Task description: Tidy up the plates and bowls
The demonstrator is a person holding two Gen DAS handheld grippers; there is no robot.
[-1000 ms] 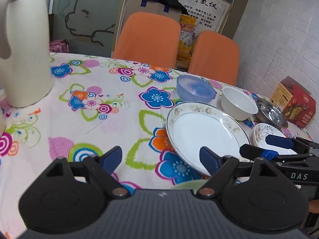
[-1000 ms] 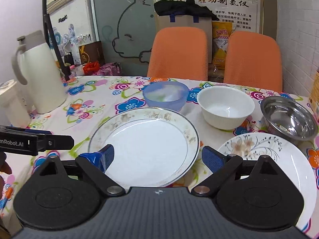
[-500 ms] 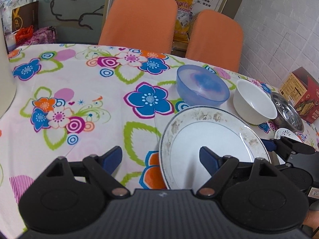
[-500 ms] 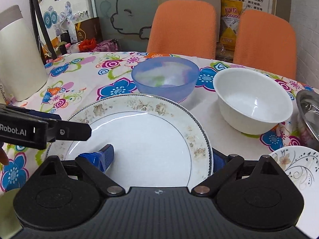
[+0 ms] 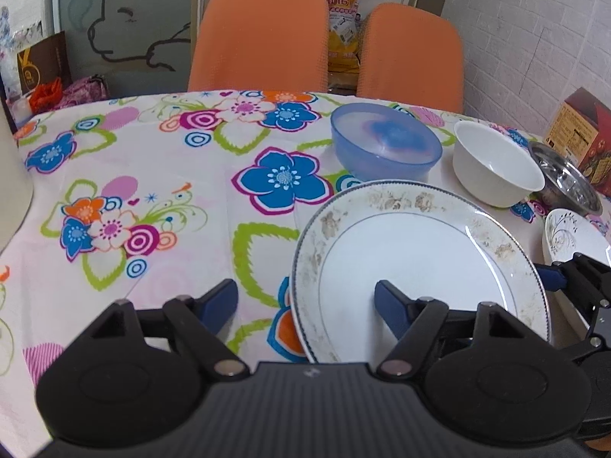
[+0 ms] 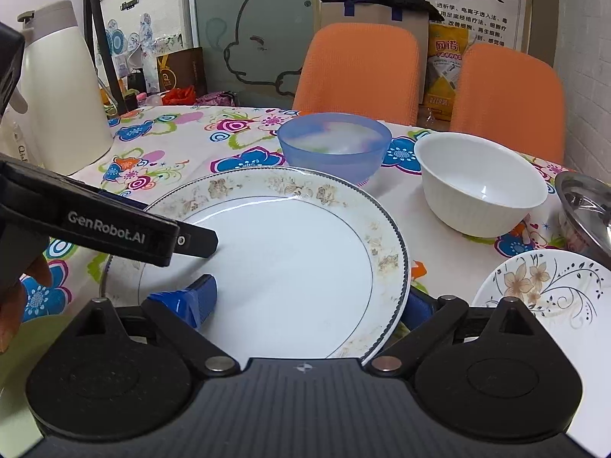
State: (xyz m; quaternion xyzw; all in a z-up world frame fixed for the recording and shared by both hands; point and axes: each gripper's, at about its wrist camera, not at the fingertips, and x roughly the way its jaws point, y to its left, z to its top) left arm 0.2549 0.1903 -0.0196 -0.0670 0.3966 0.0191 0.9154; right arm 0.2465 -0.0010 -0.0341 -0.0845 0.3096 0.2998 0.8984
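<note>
A large white plate with a brown floral rim point(image 5: 420, 263) point(image 6: 290, 259) lies on the flowered tablecloth. My left gripper point(image 5: 303, 303) is open and straddles the plate's left rim, with one blue finger over the cloth and the other over the plate. My right gripper point(image 6: 305, 303) is also open and straddles the right rim; its right finger is partly hidden behind the rim. Whether any finger touches the plate I cannot tell. Behind the plate stand a blue translucent bowl point(image 5: 385, 145) point(image 6: 334, 145), a white bowl point(image 5: 496, 168) point(image 6: 477, 183) and a steel bowl point(image 5: 569, 179) point(image 6: 584, 202).
A small plate with a flower pattern point(image 6: 546, 286) point(image 5: 573, 236) lies at the right. A cream jug point(image 6: 57, 87) stands at the left, a pale green dish point(image 6: 23, 343) shows at the near left edge, and a red box point(image 5: 588, 133) at the far right. Two orange chairs point(image 5: 259, 38) stand behind the table.
Both grippers have moved forward and closed in on the large plate from either side. The left one swung right, so the jug left its view. Both stayed open.
</note>
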